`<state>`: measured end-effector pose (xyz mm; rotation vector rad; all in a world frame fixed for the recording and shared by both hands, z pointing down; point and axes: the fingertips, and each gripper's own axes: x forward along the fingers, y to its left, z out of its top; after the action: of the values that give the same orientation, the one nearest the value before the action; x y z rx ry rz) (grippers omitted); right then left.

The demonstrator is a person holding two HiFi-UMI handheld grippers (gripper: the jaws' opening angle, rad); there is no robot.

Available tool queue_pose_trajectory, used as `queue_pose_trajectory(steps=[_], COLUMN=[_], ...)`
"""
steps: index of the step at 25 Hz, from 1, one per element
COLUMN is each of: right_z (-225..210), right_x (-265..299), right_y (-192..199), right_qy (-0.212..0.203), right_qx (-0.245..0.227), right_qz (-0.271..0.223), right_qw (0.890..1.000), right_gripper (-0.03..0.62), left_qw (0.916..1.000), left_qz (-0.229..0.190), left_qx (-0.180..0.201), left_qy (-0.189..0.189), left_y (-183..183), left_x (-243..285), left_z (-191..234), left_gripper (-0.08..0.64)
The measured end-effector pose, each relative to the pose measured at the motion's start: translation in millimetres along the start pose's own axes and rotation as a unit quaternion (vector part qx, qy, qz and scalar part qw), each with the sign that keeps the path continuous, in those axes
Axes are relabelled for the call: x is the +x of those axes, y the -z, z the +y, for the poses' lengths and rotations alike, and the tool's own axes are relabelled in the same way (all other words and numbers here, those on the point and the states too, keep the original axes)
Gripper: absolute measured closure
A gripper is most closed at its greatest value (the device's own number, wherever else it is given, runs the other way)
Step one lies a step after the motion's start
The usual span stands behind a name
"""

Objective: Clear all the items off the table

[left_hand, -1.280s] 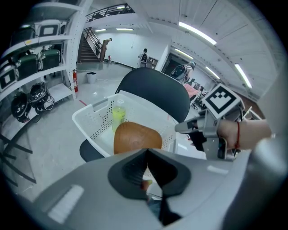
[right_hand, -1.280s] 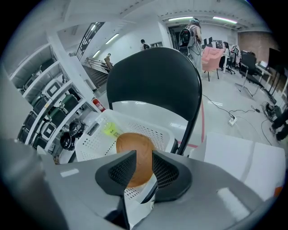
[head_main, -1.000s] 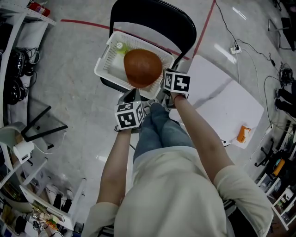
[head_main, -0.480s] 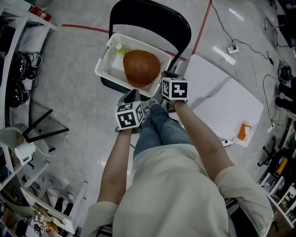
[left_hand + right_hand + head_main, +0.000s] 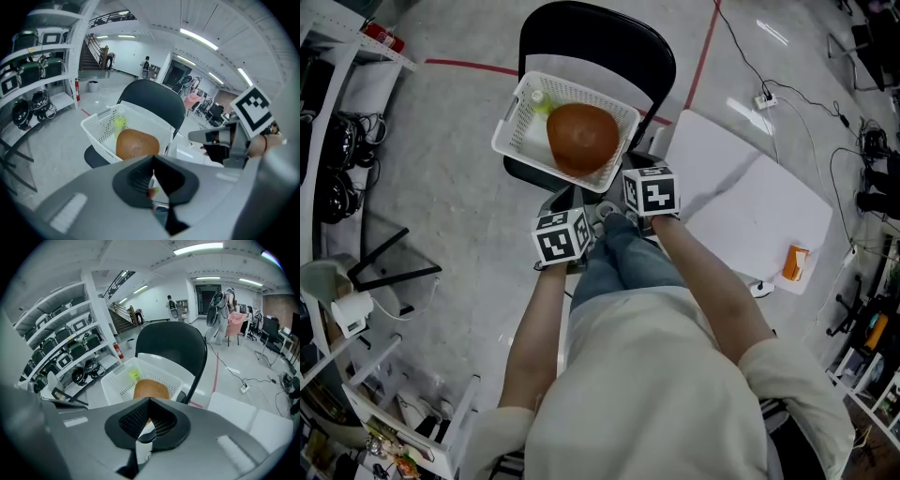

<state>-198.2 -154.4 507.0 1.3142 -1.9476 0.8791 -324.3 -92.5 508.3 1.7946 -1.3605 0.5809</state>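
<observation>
Black chair (image 5: 602,36) on grey floor (image 5: 450,197), red tape line (image 5: 704,52) behind, gear-laden shelving (image 5: 65,341) at left

Person wears a pale cream short-slv tee (image 5: 647,394) and blue jeans (image 5: 623,258), plus a thin red band (image 5: 264,143) at the rt wrist. The left gripper (image 5: 153,171) has a smooth grey shell w/ black ribbed pads (image 5: 136,176) on the jaws and a pale raised rectangle on the near-left casing. The right gripper (image 5: 147,414) has the same grey shell, its black pads mesh-textured. Each carries a cube, white faces w/ black square markers: left cube (image 5: 562,235), right cube (image 5: 651,190).
</observation>
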Motion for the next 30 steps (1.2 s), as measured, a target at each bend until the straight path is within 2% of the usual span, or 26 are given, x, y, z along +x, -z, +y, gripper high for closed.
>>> queue_pose_trajectory(steps=[8,19,25,30], right_z=[4,13,22,26], right_x=[-28,-53,-62,-69], right_y=[20,37,44,46], right_qy=[-0.003,-0.014,-0.032,-0.037], right_qx=[-0.019,-0.005,0.002,0.008], right_qz=[-0.008,-0.026,-0.024,-0.034], right_qw=[1.0,1.0,0.999,0.999], right_gripper=[0.594,0.594,0.594,0.594], left_qw=[0.9999,0.9988,0.9987,0.9979], left_qz=[-0.005,-0.017,-0.017,-0.017], left_qx=[0.006,0.035,0.027,0.043], left_qy=[0.006,0.03,0.04,0.046], left_y=[6,12,14,19], left_x=[-12,-30,-39,-44], left_z=[-12,-30,-35,-38], left_gripper=[0.551,0.551,0.551,0.551])
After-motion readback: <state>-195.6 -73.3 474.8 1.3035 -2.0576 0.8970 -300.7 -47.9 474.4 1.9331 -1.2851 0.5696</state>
